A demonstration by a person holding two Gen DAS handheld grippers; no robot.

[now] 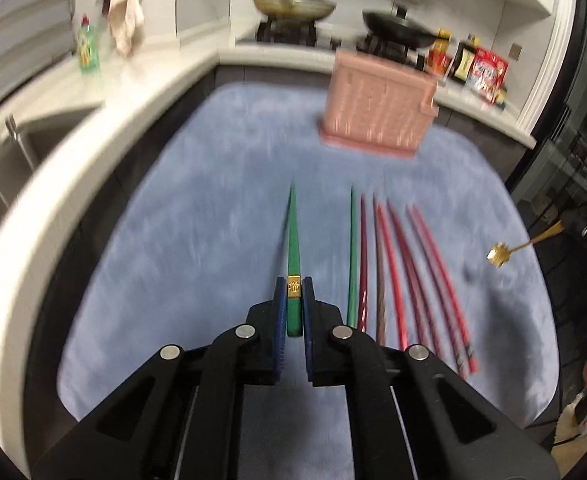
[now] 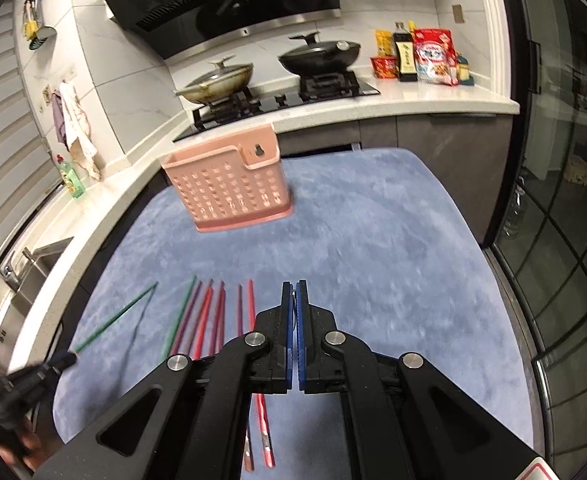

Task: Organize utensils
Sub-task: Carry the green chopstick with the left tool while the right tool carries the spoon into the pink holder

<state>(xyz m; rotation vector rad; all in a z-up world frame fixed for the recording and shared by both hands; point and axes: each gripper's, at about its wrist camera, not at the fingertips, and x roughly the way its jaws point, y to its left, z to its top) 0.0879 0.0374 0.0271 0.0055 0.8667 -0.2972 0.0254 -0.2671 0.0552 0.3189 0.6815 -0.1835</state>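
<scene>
A blue mat is holding a pink utensil basket at its far side. The left gripper is pinching a green chopstick; the right gripper is pressed together on a thin gold fork handle. Loose chopsticks are lying between them.

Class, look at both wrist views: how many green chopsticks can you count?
2. One green chopstick is clamped in the left gripper, lifted off the blue mat. The other green chopstick lies on the mat, leftmost in the row of red ones.
</scene>
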